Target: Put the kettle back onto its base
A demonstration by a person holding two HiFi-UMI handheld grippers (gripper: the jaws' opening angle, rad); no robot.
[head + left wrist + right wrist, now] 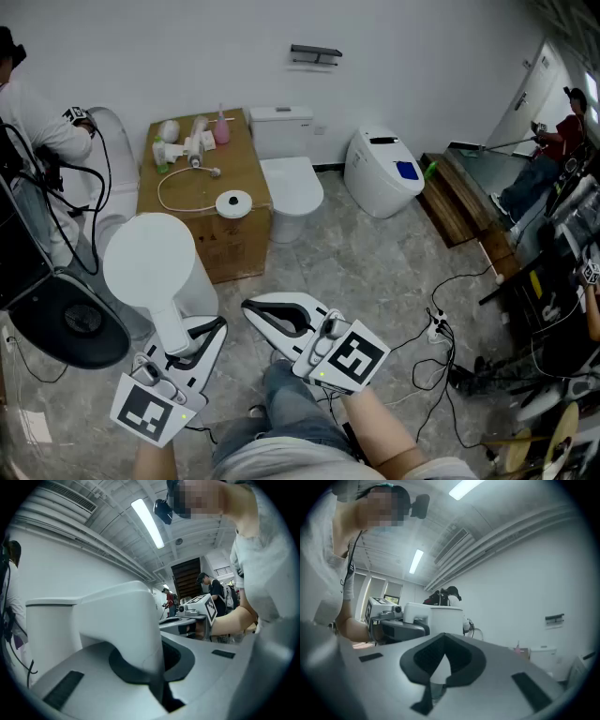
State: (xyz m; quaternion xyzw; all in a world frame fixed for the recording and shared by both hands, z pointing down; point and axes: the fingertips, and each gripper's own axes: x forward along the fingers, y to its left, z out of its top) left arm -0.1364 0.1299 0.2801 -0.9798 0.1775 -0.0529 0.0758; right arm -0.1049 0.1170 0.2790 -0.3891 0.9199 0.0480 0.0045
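A white kettle [150, 262] hangs above the floor in the head view's lower left, its handle [174, 330] caught in my left gripper [194, 339]. Seen from the left gripper view, the jaws of the left gripper [157, 670] are shut on that handle [124, 620], with the kettle body [49, 630] to the left. The round white base [233, 202] with its cord lies on a cardboard box [239, 248], further away. My right gripper [261, 313] is shut and empty, beside the kettle. The right gripper [442, 640] shows level jaws, with the kettle [438, 617] beyond.
Bottles and a pink dispenser [221, 128] stand at the back of the box. A white toilet [289, 178] and a second toilet [382, 171] are behind it. Cables [441, 347] trail over the floor at right. A black round seat [70, 323] and a person [37, 131] are at left.
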